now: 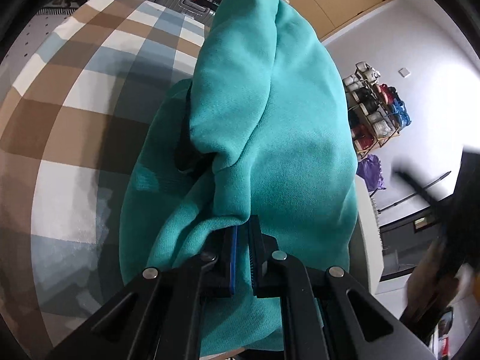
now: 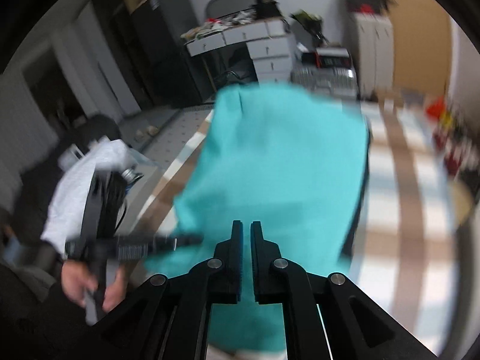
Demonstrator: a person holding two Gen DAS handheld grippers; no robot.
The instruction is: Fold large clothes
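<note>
While left tool (image 1: 243, 234) pinches teal garment (image 1: 270, 120), right parts

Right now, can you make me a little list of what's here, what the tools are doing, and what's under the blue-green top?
garment: teal top, bunched, not yet folded flat
surface: checked cloth in brown, white and blue-grey, under the top
left tool: shut, pinching a fold of the top
right tool: pads slightly apart, nothing gripped, top beyond them
person: hand holding the left tool
</note>
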